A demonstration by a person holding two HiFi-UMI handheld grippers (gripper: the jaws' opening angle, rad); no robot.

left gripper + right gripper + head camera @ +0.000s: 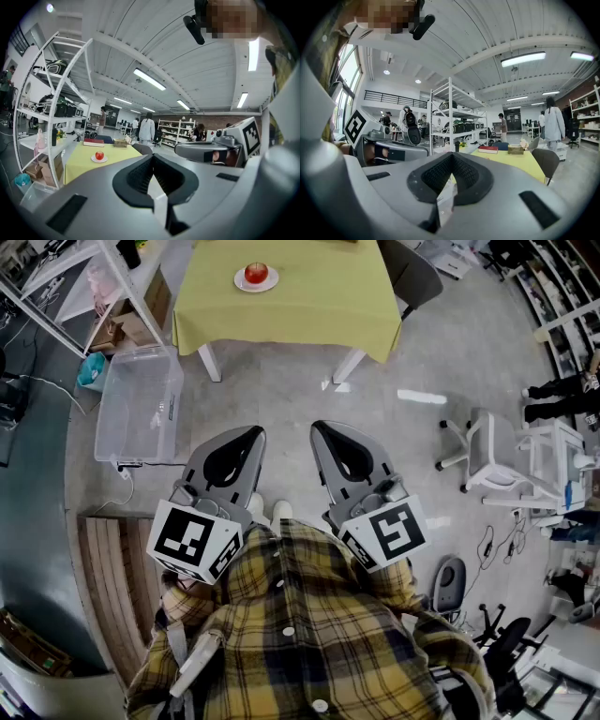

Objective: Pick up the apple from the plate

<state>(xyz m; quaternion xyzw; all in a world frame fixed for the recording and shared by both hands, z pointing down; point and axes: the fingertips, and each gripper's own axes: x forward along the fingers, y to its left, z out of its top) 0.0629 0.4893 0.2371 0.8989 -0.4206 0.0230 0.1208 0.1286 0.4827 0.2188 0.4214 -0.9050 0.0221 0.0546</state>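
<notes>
- Head view: the task is not yet begun. The round, glossy red apple (256, 274) sits on a small white plate (272, 282) at 12 o'clock, on a worktop (300, 306) draped in smooth yellow-green cloth. It is well apart from the left gripper (251, 434) and right gripper (322, 428), both matte grey plastic, held by the plaid shirt (300, 634) at 6 o'clock.
- Left gripper view: jaws closed tip to tip, with ribbed dark pads and nothing between them. The apple is on its plate at 9 o'clock, far off.
- Right gripper view: jaws together and empty, with the apple unseen. Approaching, opening, gripping and lifting all remain.
</notes>
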